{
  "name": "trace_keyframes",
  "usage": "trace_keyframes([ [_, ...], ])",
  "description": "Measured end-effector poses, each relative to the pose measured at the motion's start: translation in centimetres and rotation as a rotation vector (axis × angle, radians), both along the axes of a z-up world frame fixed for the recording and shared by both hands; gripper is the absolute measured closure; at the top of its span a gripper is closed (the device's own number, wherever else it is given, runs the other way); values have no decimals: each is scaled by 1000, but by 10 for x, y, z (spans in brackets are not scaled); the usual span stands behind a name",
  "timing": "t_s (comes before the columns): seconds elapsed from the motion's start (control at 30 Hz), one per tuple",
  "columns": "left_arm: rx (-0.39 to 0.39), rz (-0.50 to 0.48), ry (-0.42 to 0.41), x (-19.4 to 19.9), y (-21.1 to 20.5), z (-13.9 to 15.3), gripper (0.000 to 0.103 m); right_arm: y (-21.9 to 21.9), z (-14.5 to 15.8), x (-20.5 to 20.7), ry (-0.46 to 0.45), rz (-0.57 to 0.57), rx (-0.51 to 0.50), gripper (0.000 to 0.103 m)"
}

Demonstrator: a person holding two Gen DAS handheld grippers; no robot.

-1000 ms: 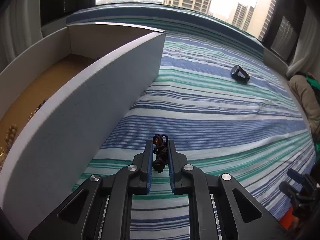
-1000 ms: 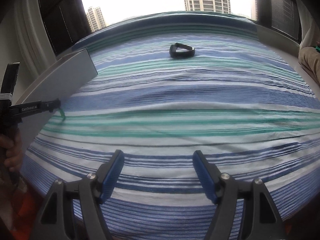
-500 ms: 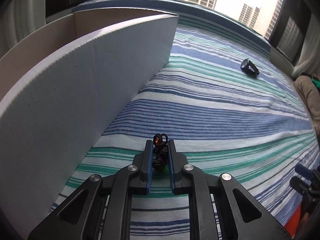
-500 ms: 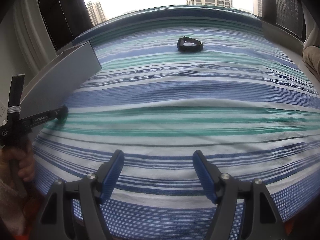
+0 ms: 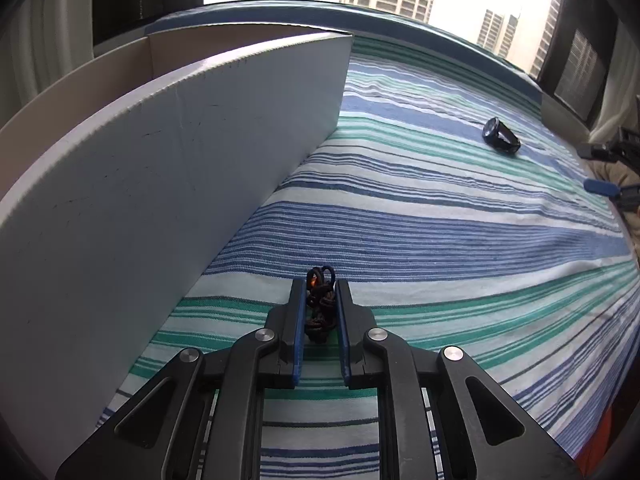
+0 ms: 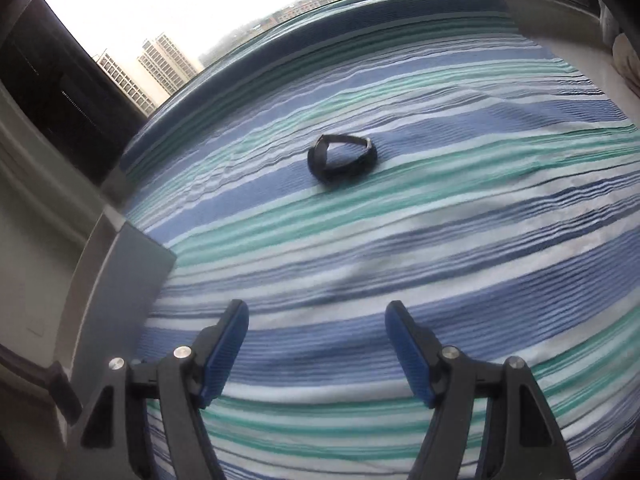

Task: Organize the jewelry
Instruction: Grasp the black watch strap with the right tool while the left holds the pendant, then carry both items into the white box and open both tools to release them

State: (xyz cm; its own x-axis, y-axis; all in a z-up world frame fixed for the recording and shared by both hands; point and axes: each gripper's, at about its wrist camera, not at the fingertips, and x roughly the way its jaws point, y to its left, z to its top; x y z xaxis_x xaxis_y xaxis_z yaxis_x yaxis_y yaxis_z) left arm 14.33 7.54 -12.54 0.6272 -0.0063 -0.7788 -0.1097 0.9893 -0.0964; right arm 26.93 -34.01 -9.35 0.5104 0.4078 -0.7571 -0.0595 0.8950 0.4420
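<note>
Left hand-held gripper clenched on tangled dark cord bracelet; tall white cardboard box just left; right hand-held gripper, released, faces black, probably rubber, wristband ahead.

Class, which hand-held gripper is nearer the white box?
Left. The left hand-held gripper sits right beside the white box; the right hand-held gripper is farther off.
</note>
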Motion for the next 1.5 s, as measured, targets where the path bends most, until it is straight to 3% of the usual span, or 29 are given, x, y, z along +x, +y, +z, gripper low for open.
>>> trace_keyframes([
  [0.13,3,-2,-1,0,1,-1,90,12,3,66,32,-11,52,36],
  [0.27,14,-6,4,0,-1,0,90,45,-9,113,26,-21,-35,42],
  [0.37,42,-11,5,0,-5,-1,90,68,-34,142,76,-20,-104,47],
  [0.47,60,-11,6,0,-7,-1,90,84,-53,153,96,-19,-196,70],
  [0.5,61,-11,6,0,-7,-1,90,86,-52,150,58,-31,-248,88],
  [0.53,61,-12,6,-1,-7,0,90,87,-51,148,37,-28,-277,92],
  [0.67,58,-12,5,-1,-7,0,90,85,-36,119,-16,15,-269,92],
  [0.8,64,-11,7,0,-7,0,90,88,-11,73,-68,134,-229,92],
  [0.97,57,-7,12,0,-7,0,90,106,-1,17,-58,284,-159,92],
  [1.13,-97,11,25,-10,9,11,92,132,6,-26,-36,399,-78,92],
  [1.23,-182,-15,-4,-29,13,38,92,152,27,-47,-70,469,-54,92],
  [1.4,-325,-16,-99,-66,39,108,92,195,76,-70,-162,573,-8,92],
  [1.5,-321,25,-182,-88,70,155,92,230,108,-75,-224,644,16,92],
])
